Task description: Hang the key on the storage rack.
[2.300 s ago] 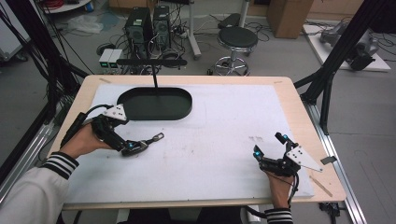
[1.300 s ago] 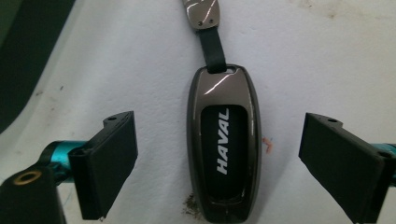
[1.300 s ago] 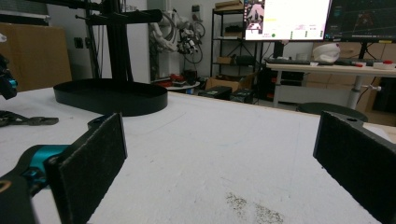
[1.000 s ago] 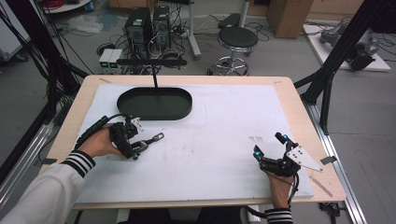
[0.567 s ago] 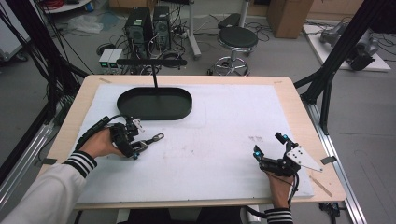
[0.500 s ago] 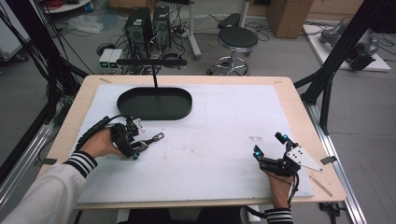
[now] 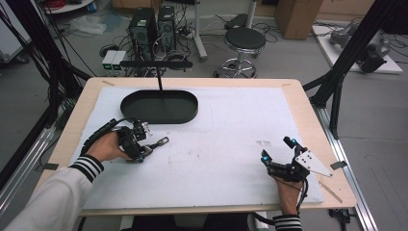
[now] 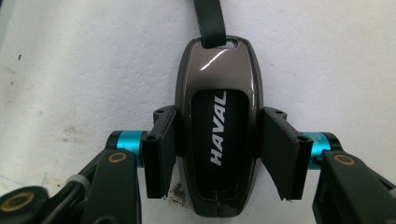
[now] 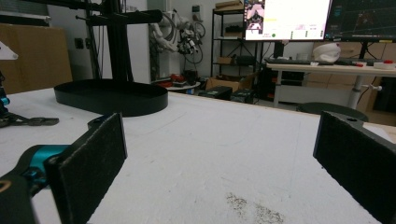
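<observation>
Where the glossy brown-and-black car key fob marked HAVAL [image 8: 218, 128] lies flat on the white table cover [image 7: 231, 144], at the near left of the table, the left gripper [image 8: 218, 154] already straddles it, its two black pads touching the fob's long sides, so the jaws look clamped across its width. Its long axis runs straight away from that gripper, in line with the jaws, with the black strap [image 8: 210, 21] leaving the far end toward a metal ring [image 7: 162, 141]. Any lift should therefore go straight up, judging by this grip. Just beyond on the far left stands the black oval tray [image 7: 159, 107]. The right gripper [image 7: 279, 155] rests well apart at the near right, jaws wide apart and holding nothing.
</observation>
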Motion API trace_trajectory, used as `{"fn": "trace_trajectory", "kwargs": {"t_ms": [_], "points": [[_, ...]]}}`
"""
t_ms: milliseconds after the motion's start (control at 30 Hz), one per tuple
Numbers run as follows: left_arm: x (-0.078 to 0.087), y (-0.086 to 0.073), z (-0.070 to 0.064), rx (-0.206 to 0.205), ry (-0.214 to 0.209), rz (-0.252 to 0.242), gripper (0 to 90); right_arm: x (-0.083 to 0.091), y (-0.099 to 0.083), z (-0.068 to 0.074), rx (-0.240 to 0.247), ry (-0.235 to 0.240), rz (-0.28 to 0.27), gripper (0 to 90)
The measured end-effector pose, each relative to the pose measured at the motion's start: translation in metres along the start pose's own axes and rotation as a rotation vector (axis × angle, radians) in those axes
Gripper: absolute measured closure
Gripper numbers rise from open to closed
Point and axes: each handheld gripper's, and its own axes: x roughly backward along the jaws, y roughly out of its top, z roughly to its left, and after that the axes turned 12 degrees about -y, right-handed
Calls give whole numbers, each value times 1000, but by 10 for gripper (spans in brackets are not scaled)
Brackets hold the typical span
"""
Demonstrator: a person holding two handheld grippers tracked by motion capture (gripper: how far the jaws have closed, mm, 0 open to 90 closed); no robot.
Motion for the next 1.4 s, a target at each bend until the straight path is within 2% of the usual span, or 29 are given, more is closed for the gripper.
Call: {"fn": "trace_trajectory", "kwargs": {"t_ms": [267, 433, 567, 633, 733, 933, 1000, 1300, 1400], "points": [[-1, 0, -1, 0, 8, 0, 484, 0, 0, 0, -5, 1, 6, 17], [-1, 0, -1, 37, 12, -7, 487, 0, 0, 0, -3, -1, -1, 17], [0, 1, -5, 29, 30, -3, 488, 0, 0, 0, -3, -1, 1, 17], [2, 1, -5, 52, 22, -19, 489, 0, 0, 0, -3, -1, 0, 17], [10, -1, -6, 53, 58, -68, 489, 0, 0, 0, -1, 0, -1, 17], [33, -10, -7, 71, 80, -218, 489, 0, 0, 0, 1, -1, -2, 17], [41, -14, -5, 94, 60, -272, 488, 0, 0, 0, 1, -1, -1, 17], [74, -37, 0, 156, 90, -484, 488, 0, 0, 1, -3, 1, 1, 17], [85, -43, 2, 177, 108, -541, 487, 0, 0, 1, -3, 1, 1, 17]]}}
